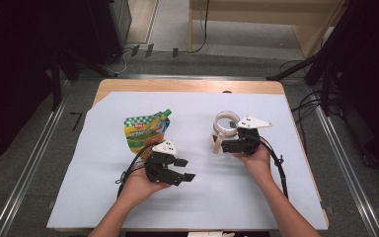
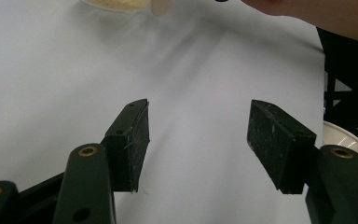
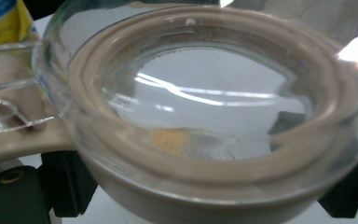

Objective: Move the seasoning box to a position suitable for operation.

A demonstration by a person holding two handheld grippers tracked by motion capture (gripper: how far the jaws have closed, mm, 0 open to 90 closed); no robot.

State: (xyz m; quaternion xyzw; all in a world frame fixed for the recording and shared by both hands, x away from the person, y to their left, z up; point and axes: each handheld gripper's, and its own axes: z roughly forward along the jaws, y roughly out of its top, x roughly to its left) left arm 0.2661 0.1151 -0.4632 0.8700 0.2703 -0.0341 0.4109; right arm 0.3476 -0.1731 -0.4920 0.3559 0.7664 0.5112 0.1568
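Two grippers work over a table [image 1: 103,89] whose top is covered by a pale sheet [image 1: 217,197] filling the middle of the high view, probably to keep spills off the wood. Left of centre lies a green and yellow refill pouch [image 1: 145,129], flat, spout toward the upper right, well apart from the work and seemingly set aside. Right of centre sits the clear jar [image 1: 225,124] with its beige sealing ring; in the right gripper view its hinged lid [image 3: 205,102] takes up most of the frame, a little tan powder showing through the glass at the bottom. The right gripper [image 1: 227,144] is at the jar's near side, jaws flanking the base in its own view, and a beige clasp [image 1: 218,143] stands beside it; whether the pads actually press on the jar I cannot tell. The left gripper [image 1: 183,169] rests lower left of centre, jaws spread with nothing between them, pointing toward the jar, likely waiting to steady it or take the lid.
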